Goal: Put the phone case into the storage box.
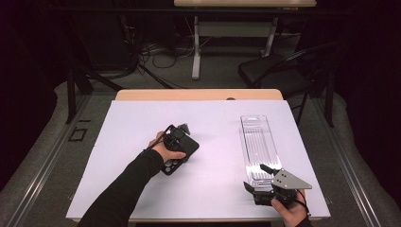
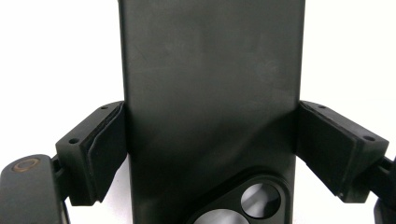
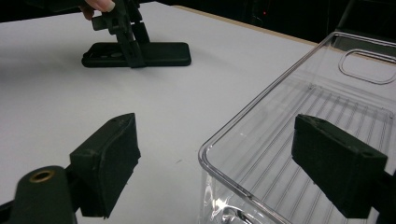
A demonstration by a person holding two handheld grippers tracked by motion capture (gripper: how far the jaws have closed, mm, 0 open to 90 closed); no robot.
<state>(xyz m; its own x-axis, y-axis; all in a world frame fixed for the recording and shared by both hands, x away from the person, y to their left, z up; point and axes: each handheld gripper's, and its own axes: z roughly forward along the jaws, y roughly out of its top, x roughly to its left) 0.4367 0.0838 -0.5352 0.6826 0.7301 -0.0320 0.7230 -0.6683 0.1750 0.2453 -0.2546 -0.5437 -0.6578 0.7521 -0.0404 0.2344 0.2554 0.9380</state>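
Left hand-held gripper [image 1: 182, 137] pinches the matte black rectangular phone case [image 2: 210, 93] by its long edges, pads flush on both sides; the case lies flat on the white worktop [image 1: 142, 142], left of centre. Right hand-held gripper [image 3: 229, 168] is spread wide, straddling the near corner of the clear ribbed plastic tray [image 3: 299, 121], gripping nothing.
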